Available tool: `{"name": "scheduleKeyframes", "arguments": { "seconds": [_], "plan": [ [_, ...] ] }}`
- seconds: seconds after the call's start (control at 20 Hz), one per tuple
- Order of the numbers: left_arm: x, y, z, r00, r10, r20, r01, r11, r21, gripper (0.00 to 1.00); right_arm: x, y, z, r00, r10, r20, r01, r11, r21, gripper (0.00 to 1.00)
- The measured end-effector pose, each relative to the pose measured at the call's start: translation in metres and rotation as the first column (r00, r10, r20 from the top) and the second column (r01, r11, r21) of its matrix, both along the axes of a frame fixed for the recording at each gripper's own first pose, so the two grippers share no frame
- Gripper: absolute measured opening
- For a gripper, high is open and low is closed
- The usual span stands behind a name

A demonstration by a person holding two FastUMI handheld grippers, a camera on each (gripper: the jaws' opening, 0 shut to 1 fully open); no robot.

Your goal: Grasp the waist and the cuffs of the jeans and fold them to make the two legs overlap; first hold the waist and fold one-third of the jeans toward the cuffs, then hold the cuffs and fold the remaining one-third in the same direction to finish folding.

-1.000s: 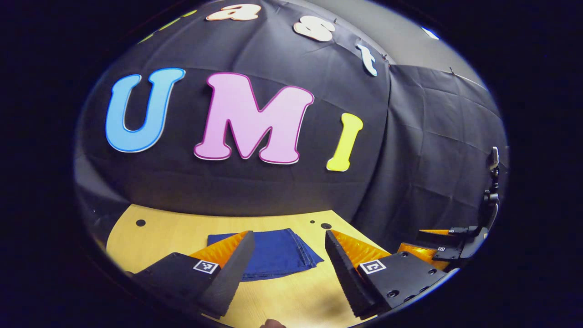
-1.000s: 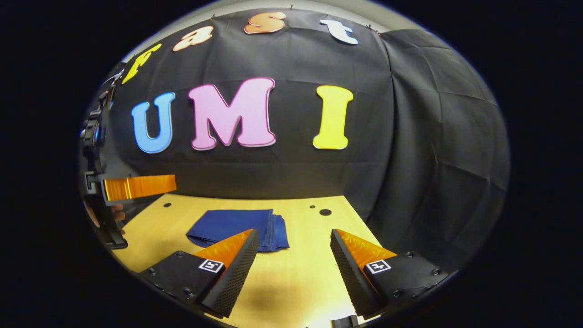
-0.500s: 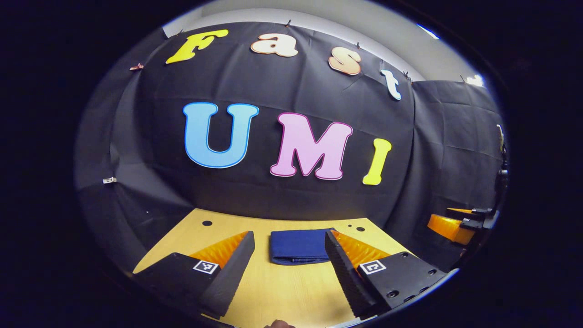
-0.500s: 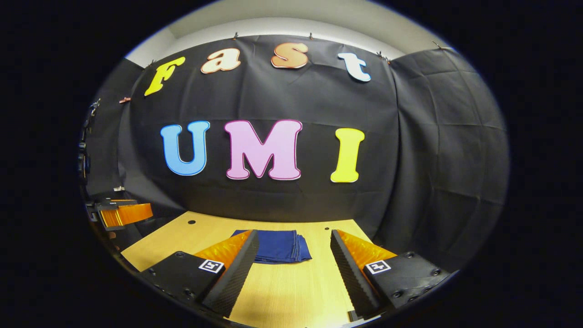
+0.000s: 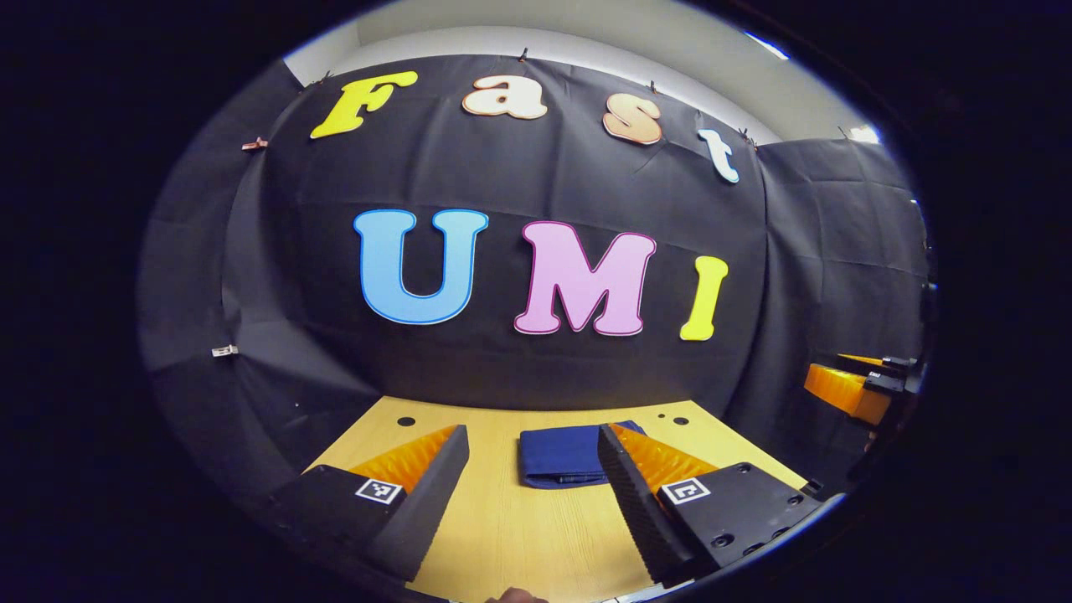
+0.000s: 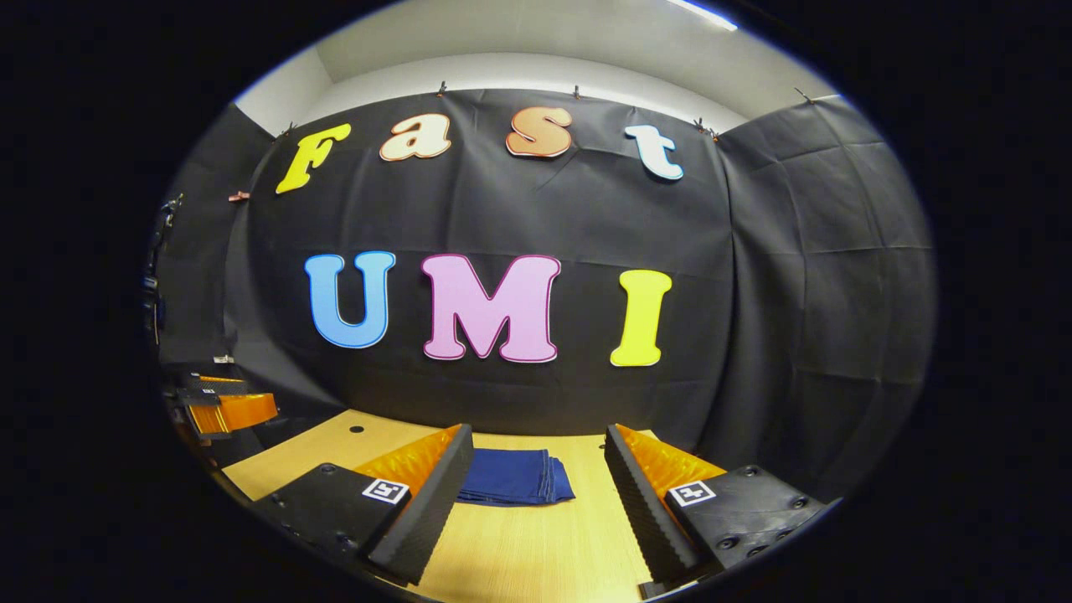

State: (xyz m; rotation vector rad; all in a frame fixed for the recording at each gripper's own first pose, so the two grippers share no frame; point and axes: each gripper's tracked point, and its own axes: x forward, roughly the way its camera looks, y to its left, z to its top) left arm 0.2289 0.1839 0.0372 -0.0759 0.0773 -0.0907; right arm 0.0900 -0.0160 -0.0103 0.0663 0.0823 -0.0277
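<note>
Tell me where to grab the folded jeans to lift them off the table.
Grip the folded jeans at the near folded edge, coming in low from the front: that edge looks like one closed fold, while the right side shows stacked loose layers. Both grippers are open and clear of it.

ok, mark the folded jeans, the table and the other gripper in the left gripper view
folded jeans (image 5: 559, 456): left gripper view, middle of the top layer.
table (image 5: 511, 536): left gripper view, bare wood in front of the jeans.
right gripper (image 5: 850, 387): left gripper view, far right edge, between its fingertips.
</note>
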Motion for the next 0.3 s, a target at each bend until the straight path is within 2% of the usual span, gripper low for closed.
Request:
{"name": "scheduleKeyframes", "arguments": {
  "seconds": [0.05, 0.1, 0.15, 0.25, 0.3],
  "plan": [
    [0.001, -0.002, 0.004, 1.000, 0.004, 0.009, -0.004, 1.000, -0.005, 0.96, 0.004, -0.003, 0.003, 1.000, 0.008, 0.010, -0.008, 1.000, -0.002, 0.94],
    [0.004, -0.003, 0.006, 1.000, 0.009, 0.016, -0.009, 1.000, -0.005, 0.97, 0.007, -0.009, 0.007, 1.000, 0.008, 0.021, -0.008, 1.000, -0.008, 0.96],
    [0.006, -0.002, 0.008, 1.000, 0.023, 0.019, -0.023, 1.000, 0.002, 0.96, 0.010, -0.012, 0.007, 1.000, 0.016, 0.020, -0.016, 1.000, -0.007, 0.92],
    [0.008, -0.001, 0.013, 0.999, 0.038, 0.028, -0.038, 0.999, 0.009, 0.96, 0.014, -0.016, 0.008, 0.999, 0.031, 0.023, -0.031, 0.999, -0.009, 0.96],
    [0.008, -0.003, 0.016, 0.999, 0.037, 0.035, -0.037, 0.999, 0.010, 0.97, 0.016, -0.018, 0.008, 0.999, 0.036, 0.023, -0.036, 0.999, -0.010, 0.93]
  ]
}}
